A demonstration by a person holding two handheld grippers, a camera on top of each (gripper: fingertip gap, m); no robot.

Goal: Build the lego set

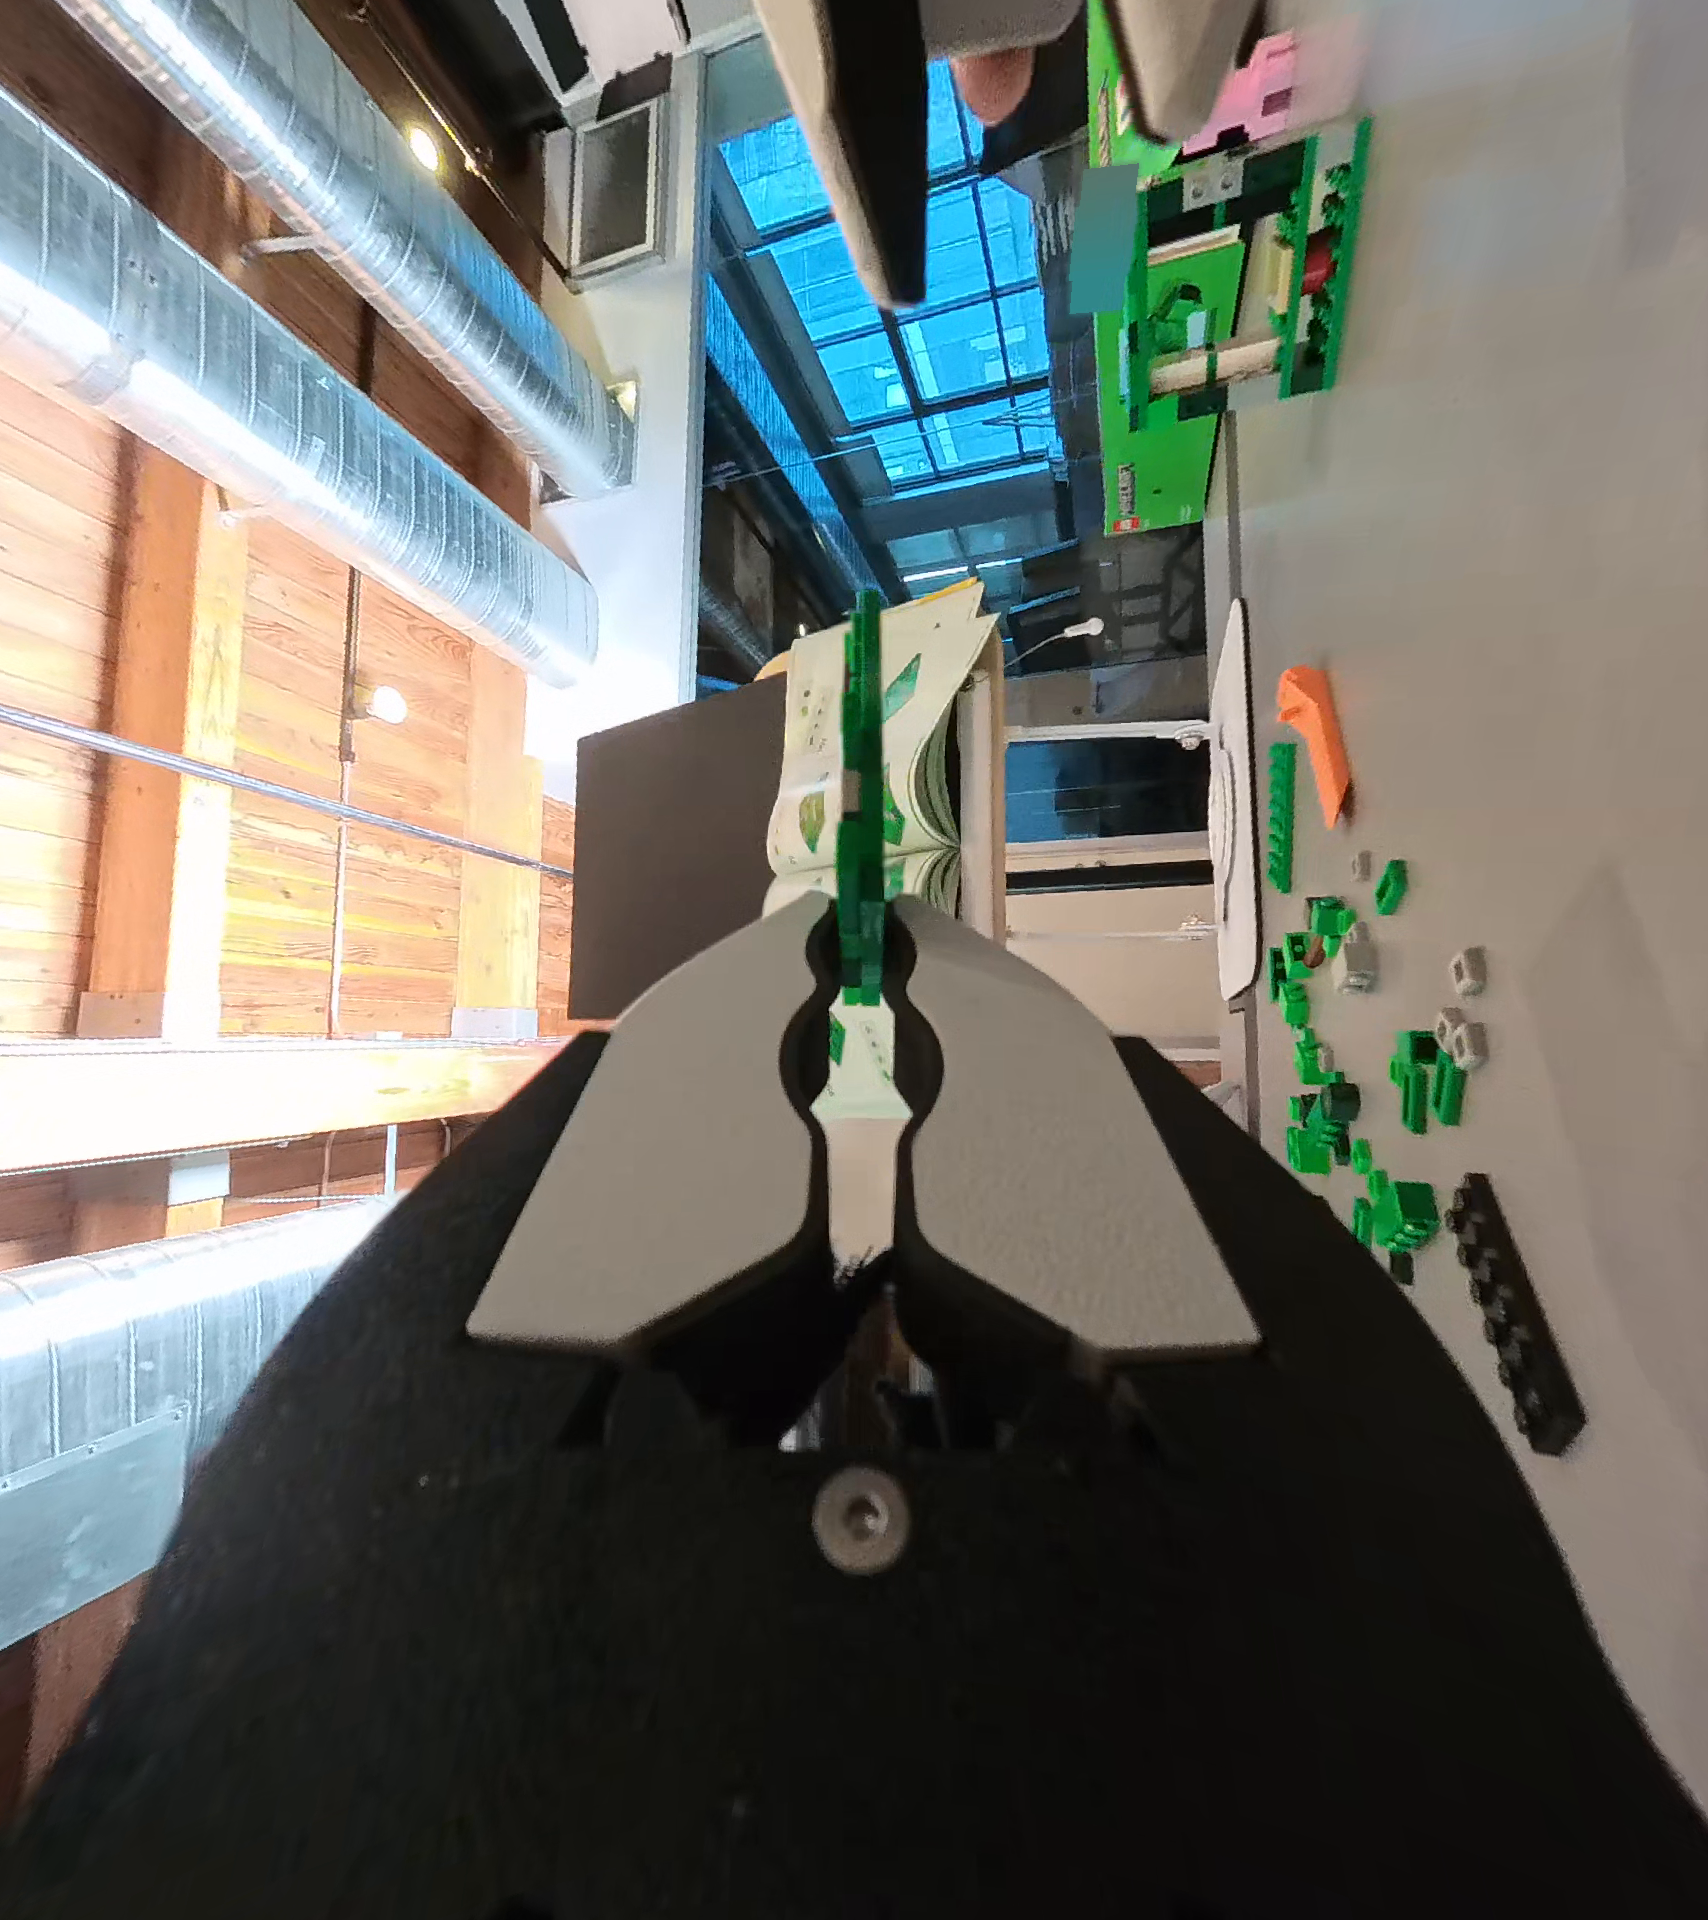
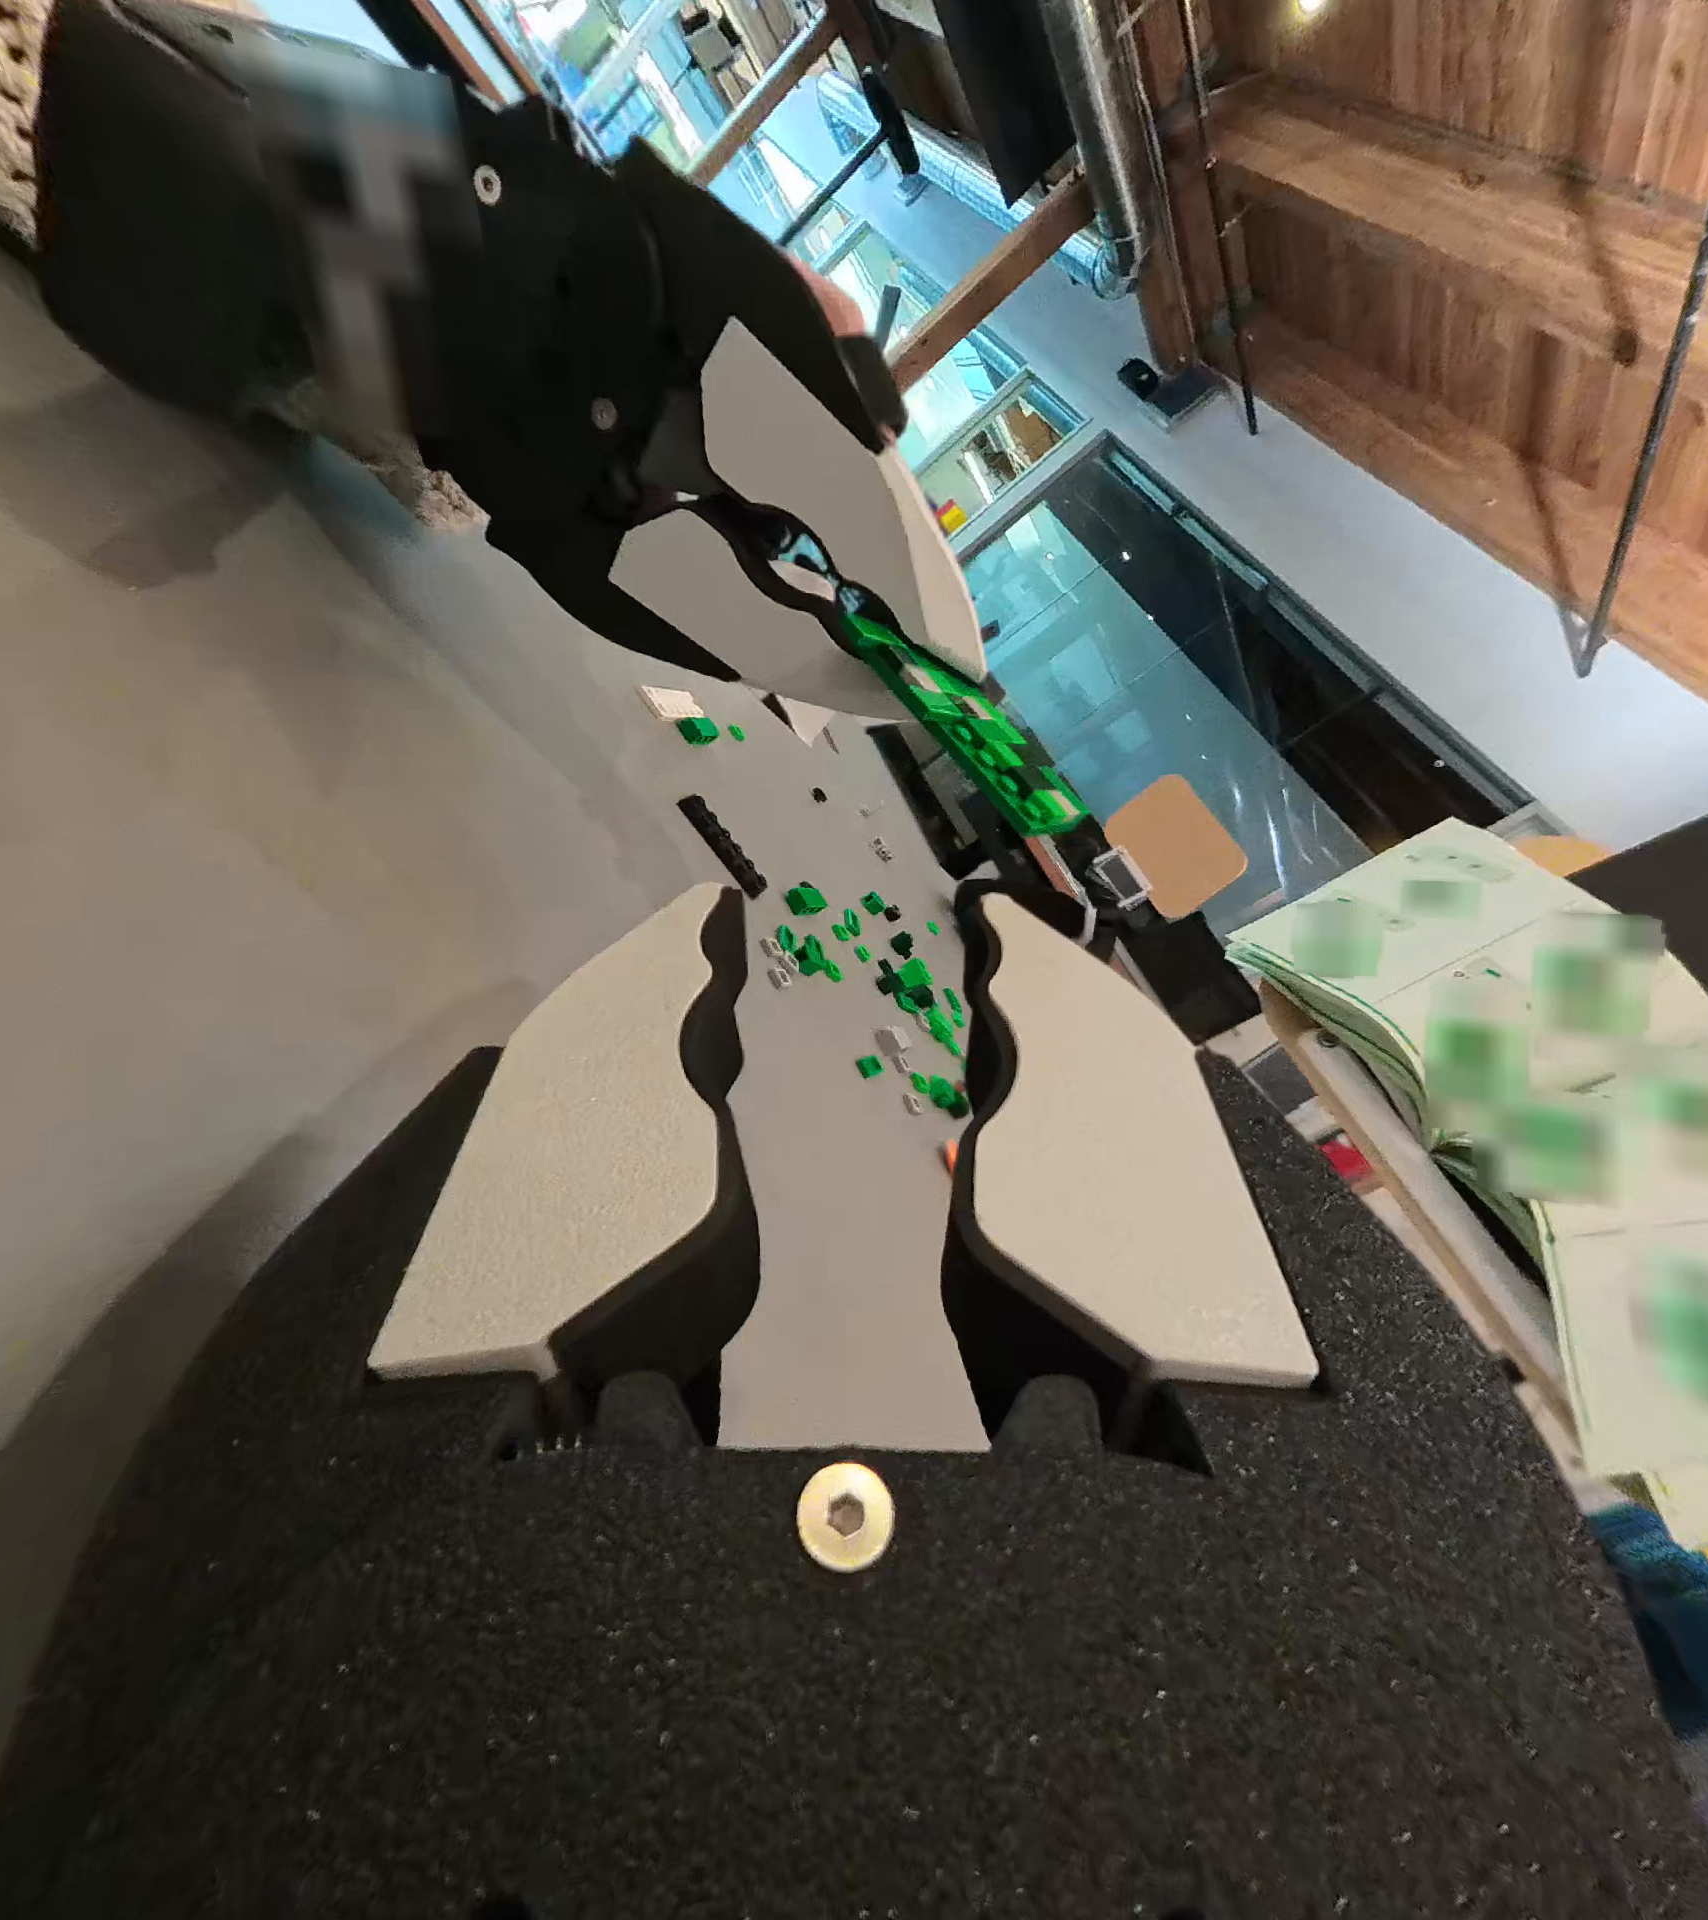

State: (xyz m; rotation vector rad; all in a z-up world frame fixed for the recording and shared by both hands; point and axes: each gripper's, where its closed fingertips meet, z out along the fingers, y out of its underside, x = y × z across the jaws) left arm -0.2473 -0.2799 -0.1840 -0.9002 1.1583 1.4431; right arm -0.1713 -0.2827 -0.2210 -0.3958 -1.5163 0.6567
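Left gripper [image 1: 865,935] pinches a green plate assembly [image 1: 862,790] edge-on, held up off the table [image 1: 1660,935]; right gripper [image 2: 855,914] is spread, empty. Many loose bricks [image 2: 891,977] lie on the table beside the instruction booklet [image 2: 1452,997], so much building likely remains.

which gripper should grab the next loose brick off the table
Right. The right gripper is open and empty, with the loose green pieces showing between its fingers. The left gripper is shut on the green plate assembly, held up off the table.
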